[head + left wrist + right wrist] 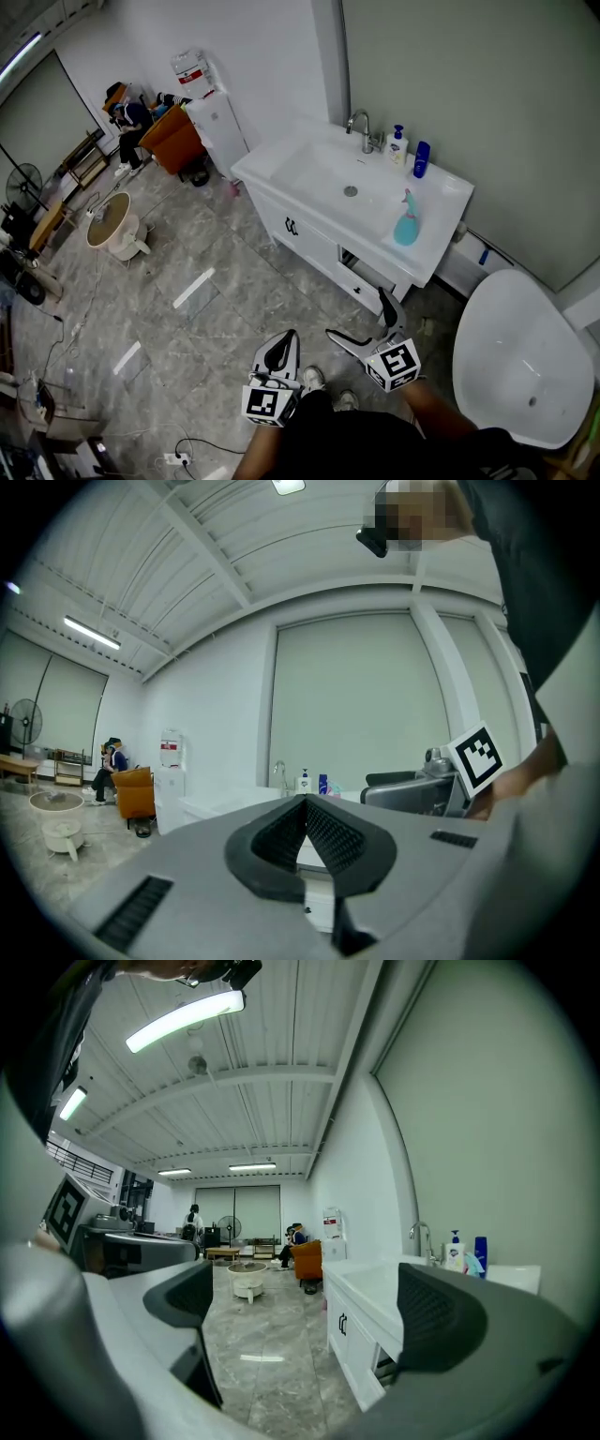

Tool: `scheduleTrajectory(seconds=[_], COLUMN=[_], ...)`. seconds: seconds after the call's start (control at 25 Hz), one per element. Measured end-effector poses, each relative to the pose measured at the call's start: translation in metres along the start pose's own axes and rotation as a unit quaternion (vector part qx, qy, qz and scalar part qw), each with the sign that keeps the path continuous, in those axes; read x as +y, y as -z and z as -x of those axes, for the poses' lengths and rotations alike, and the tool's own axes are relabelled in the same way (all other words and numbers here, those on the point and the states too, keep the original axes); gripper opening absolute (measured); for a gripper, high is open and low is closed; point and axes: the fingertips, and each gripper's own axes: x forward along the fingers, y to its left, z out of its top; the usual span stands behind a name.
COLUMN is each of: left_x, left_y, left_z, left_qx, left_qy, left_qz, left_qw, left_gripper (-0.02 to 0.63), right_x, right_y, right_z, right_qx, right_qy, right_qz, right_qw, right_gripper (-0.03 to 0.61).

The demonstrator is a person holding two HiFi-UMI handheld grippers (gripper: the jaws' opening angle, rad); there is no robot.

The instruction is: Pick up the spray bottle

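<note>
The teal spray bottle (406,223) stands upright on the right end of the white sink vanity (441,246), near its front edge. Both grippers hang low in front of the vanity, well short of the bottle. My left gripper (283,341) is shut with nothing in it; its jaws meet at the tip in the left gripper view (306,805). My right gripper (364,321) is open and empty, and the floor and vanity show between its jaws (309,1307). In the right gripper view the spray bottle (472,1262) peeks out far off beside the soap bottle (455,1252).
A faucet (361,127), a white soap bottle (397,145) and a blue bottle (421,158) stand at the vanity's back. A white oval fixture (520,361) lies to the right. A water dispenser (214,122), a seated person (131,117), a round stool (112,225) and floor cables are farther left.
</note>
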Motion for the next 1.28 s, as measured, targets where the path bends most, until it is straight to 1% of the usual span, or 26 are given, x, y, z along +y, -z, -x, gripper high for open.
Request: scheduleTrajectory(seconds=[0.12,0.32,0.72,0.88,1.04,1.28], left_x=[0.007,0.019,0.045,0.054,0.057,0.060], left_y=[0.004,0.008,-0.004,-0.005,-0.007,-0.010], left_z=[-0.018,-0.061,-0.164,-0.204,-0.240,-0.285], left_qx=[0.009,0.003,0.005,0.010,0.014,0.014], left_qy=[0.007,0.030,0.099,0.130,0.166,0.216], left_qz=[0.005,0.006,0.003,0.006,0.004,0.004], left_qw=[0.9999,0.9995,0.9951,0.9915,0.9860,0.9763], left_gripper=[-0.003,-0.003,-0.003,-0.003,-0.003,-0.003], right_x=[-0.014,-0.046,-0.122,-0.152,-0.177,-0.215], right_y=[0.002,0.004,-0.003,0.000,0.003,0.010], right_z=[-0.010,-0.032,-0.084,-0.098,-0.105,-0.105], right_qx=[0.002,0.004,0.010,0.012,0.014,0.031], right_qy=[0.008,0.030,0.097,0.131,0.167,0.227], right_qz=[-0.001,-0.002,-0.003,-0.009,-0.014,-0.018], right_qw=[1.000,1.000,0.995,0.991,0.986,0.973], right_gripper=[0.589,0.589,0.588,0.589,0.589,0.589])
